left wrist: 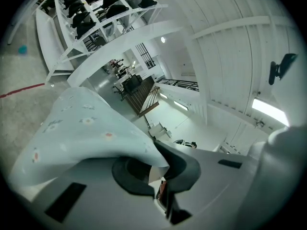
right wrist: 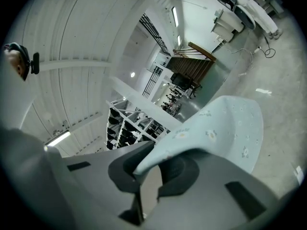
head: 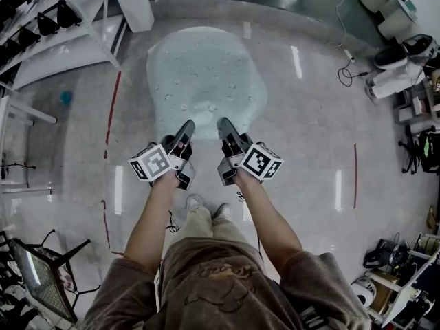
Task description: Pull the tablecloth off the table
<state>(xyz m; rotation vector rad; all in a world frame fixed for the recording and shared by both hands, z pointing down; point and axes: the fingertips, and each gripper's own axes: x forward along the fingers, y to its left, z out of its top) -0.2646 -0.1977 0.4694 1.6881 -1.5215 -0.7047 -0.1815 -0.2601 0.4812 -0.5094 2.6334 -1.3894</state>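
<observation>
The tablecloth [head: 206, 74] is a pale blue sheet dotted with small flowers. It hangs out in front of the person above the shiny floor [head: 309, 115], and no table shows under it in any view. The left gripper [head: 187, 126] and the right gripper [head: 224, 123] sit close together at its near edge. Each gripper's own view shows its jaws closed onto a fold of that edge, with the fabric running up and away from the dark pads. The cloth looks thin, light and quite limp: it curves and sags rather than holding a shape, so it should follow a pull with little resistance. The hem is the sensible place to hold it. Such a small pinch of smooth fabric could slip, so a deeper bite or a bunched fold would probably be safer.
</observation>
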